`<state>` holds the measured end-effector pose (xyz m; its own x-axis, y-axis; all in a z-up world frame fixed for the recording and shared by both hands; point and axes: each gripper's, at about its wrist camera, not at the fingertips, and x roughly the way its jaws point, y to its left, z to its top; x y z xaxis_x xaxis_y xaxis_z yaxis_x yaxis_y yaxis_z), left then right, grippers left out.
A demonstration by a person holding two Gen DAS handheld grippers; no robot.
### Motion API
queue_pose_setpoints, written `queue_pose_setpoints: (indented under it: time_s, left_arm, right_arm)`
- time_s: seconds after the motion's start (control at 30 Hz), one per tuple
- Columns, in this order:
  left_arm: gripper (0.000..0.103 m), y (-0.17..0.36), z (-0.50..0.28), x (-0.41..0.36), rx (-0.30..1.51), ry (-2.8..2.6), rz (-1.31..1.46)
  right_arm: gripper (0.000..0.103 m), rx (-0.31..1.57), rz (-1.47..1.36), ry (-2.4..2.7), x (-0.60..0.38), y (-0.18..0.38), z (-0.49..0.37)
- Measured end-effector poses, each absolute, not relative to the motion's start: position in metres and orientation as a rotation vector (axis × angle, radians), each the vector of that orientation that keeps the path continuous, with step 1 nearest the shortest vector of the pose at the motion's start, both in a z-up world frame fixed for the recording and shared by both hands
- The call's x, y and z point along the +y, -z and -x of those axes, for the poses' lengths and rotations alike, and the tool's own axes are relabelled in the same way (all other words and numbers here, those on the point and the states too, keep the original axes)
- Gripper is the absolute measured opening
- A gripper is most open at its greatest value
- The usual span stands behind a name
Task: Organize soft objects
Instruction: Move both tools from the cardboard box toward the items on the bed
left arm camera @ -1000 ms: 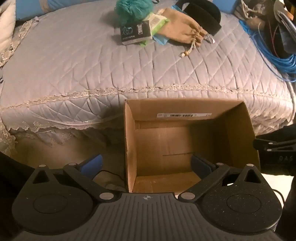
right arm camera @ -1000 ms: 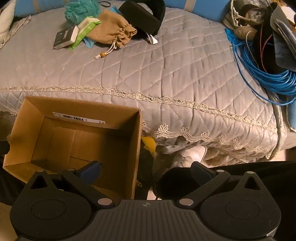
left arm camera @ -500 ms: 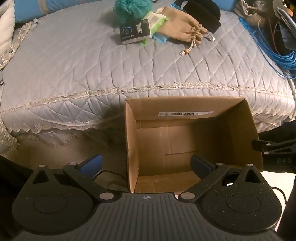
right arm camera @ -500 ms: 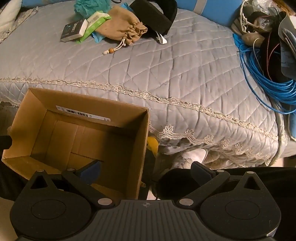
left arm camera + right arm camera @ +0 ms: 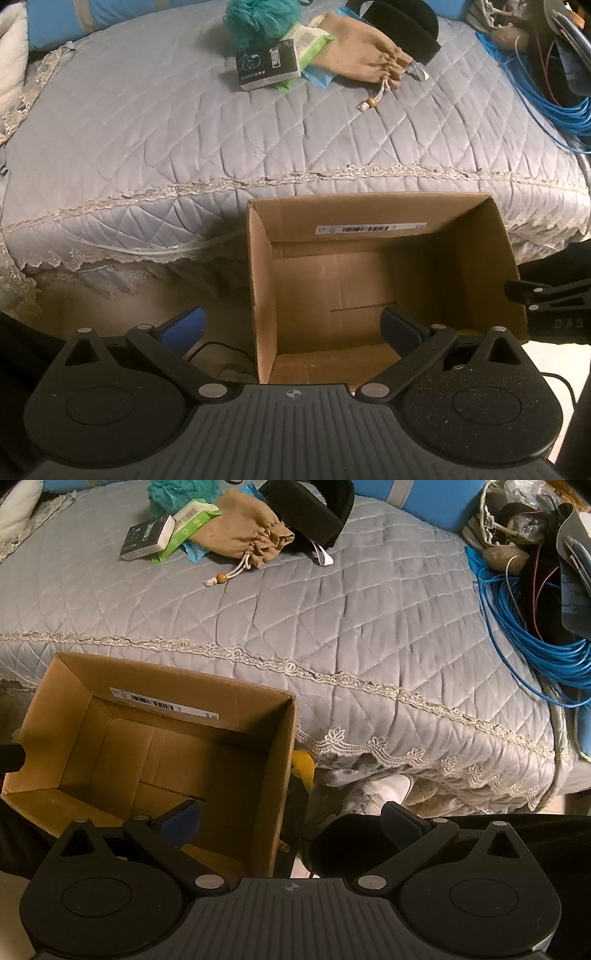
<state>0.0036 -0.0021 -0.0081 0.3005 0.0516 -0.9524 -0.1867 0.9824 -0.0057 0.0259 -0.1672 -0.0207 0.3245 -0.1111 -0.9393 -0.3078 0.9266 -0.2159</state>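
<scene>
Both tongs stand wide apart and hold nothing. The left tongs [image 5: 291,326] hang over the near left corner of an open cardboard box [image 5: 258,280], one blue pad outside its left wall and the other above its bare bottom. The right tongs [image 5: 291,818] straddle the box's right wall [image 5: 284,775], one pad over the inside and the other over a dark shape on the floor. The box stands on the floor against the lace-edged side of a bed covered by a grey quilted bedspread [image 5: 369,627]. The soft things lie in a cluster at the far side of the bed, well apart from the box: a teal mesh bath sponge [image 5: 258,16], a tan drawstring pouch [image 5: 354,61] with a beaded cord, a black padded band [image 5: 314,509], a green wipes packet [image 5: 190,524] and a small dark box [image 5: 267,64] leaning on it. A coil of blue cable [image 5: 532,635] sits at the bed's right edge.
</scene>
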Motion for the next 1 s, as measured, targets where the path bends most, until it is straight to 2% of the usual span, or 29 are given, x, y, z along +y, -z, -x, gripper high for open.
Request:
queue_pose_setpoints:
  time_s: [1.0]
  left_arm:
    - [0.103, -0.006, 0.002, 0.008, 1.164, -0.204, 0.140]
  right_arm:
    - [0.103, 1.220, 0.362, -0.142, -0.160, 0.017, -0.033]
